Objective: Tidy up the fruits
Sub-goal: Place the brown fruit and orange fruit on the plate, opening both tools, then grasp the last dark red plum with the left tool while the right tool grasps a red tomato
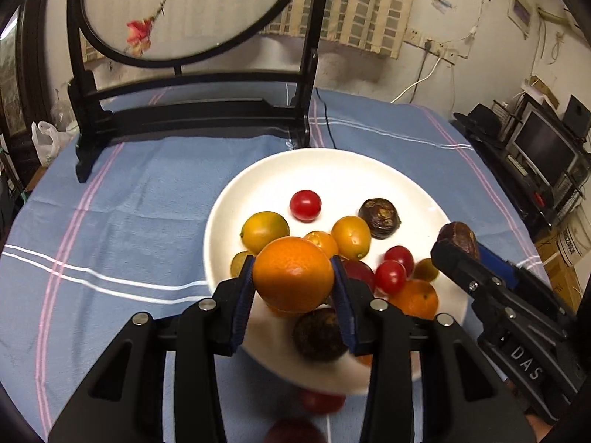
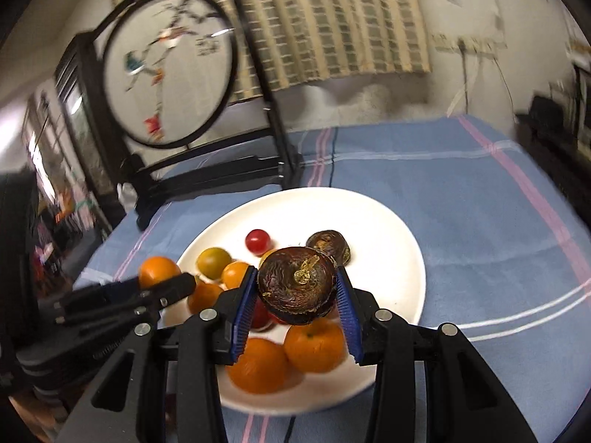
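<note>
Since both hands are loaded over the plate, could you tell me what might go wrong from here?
1. The orange is round and pinched only at its sides by the left gripper; it might slip.
2. The dark wrinkled fruit in the right gripper could drop onto the crowded white plate and scatter the cherry tomatoes.

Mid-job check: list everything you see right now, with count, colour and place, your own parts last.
Plate: one, white, on the tablecloth.
Tablecloth: one, blue with pink and white stripes, covering the table.
Cherry tomatoes: at least three, red, on the plate.
Kumquats: several, yellow-orange, mid-plate.
Dark wrinkled fruit: one lying far right on the plate.
Round embroidered screen: one, black stand, behind the plate.
Left gripper: fingers clamp an orange above the plate.
Right gripper: fingers clamp a dark wrinkled fruit.
</note>
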### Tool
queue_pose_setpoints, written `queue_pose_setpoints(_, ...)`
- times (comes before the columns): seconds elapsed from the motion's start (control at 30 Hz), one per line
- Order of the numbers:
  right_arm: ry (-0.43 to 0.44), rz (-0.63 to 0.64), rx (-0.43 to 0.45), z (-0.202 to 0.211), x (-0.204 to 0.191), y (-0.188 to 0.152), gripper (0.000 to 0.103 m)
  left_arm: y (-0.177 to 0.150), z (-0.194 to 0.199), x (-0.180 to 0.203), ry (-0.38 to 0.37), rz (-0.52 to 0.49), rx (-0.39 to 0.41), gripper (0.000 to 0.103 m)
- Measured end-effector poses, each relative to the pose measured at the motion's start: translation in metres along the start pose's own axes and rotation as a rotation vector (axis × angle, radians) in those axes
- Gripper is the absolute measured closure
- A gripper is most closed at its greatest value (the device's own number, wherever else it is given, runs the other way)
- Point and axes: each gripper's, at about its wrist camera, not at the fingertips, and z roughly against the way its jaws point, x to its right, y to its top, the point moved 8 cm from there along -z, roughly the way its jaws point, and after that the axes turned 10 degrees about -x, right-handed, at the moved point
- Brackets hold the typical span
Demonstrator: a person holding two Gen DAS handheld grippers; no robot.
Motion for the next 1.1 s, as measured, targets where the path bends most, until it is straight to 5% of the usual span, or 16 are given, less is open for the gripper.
queue_pose_setpoints(0.1, 0.007, -0.012, -0.027, -0.014, 0.007, -0.004, 0.058, -0.001, -0.014, 0.005, -0.009, 0.001, -0.021, 0.064)
queue_pose_setpoints(0.2, 0.041, -0.068, -0.013, -0.011, 0.016, -0.005, 0.045, -0.003, -0.017, -0.003, 0.012, 0.094, -0.01, 0.025)
queue_pose_setpoints(0.23, 0.052, -0.084, -0.012, -0.01, 0.019, -0.004, 0.045, -0.004, -0.015, -0.003, 0.002, 0.111, -0.001, 0.021)
queue_pose_setpoints(0.4, 0.064, -0.091, 0.013, 0.003, 0.018, -0.004, 0.044, -0.013, 0.003, -0.004, -0.003, 0.084, 0.038, 0.021)
queue_pose_setpoints(0.57, 0.037, -0.078, 0.038, 0.023, 0.016, -0.013, 0.024, -0.027, 0.032, -0.011, -0.003, 0.074, 0.081, 0.014)
queue_pose_setpoints(0.7, -0.015, -0.082, 0.029, 0.034, 0.023, -0.029, 0.019, -0.054, 0.047, -0.011, -0.002, 0.044, 0.097, 0.012)
queue_pose_setpoints(1.1, -0.06, -0.051, -0.026, 0.054, 0.025, -0.084, 0.015, -0.115, 0.032, -0.014, 0.042, -0.048, 0.015, 0.012)
